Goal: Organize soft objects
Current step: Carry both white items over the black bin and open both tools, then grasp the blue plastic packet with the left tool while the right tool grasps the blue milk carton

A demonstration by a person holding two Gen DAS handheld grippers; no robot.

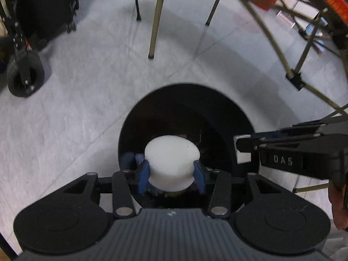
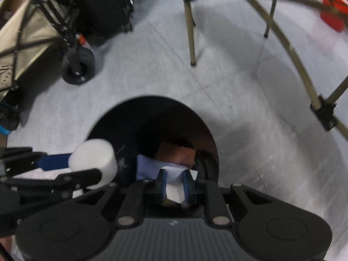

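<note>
Left gripper (image 1: pixel 171 171) clamps white foam cylinder (image 1: pixel 170 161) at lower centre, over the black bin (image 1: pixel 217 113). Right gripper (image 2: pixel 175 187), jaws narrow, pinches white foam piece (image 2: pixel 174 184) above the bin's blue cloth (image 2: pixel 148 167).

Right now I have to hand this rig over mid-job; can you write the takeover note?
Left gripper: blue pads on either side of a round white foam piece, held over the open black bin.
Right gripper: holding a small white angular foam piece, also above the bin mouth.
In the bin already: a blue soft item and a brown block.
Done: both pieces carried to the bin.
Left: release both into it, then check for any remaining soft objects; none show on the floor in these views.
</note>
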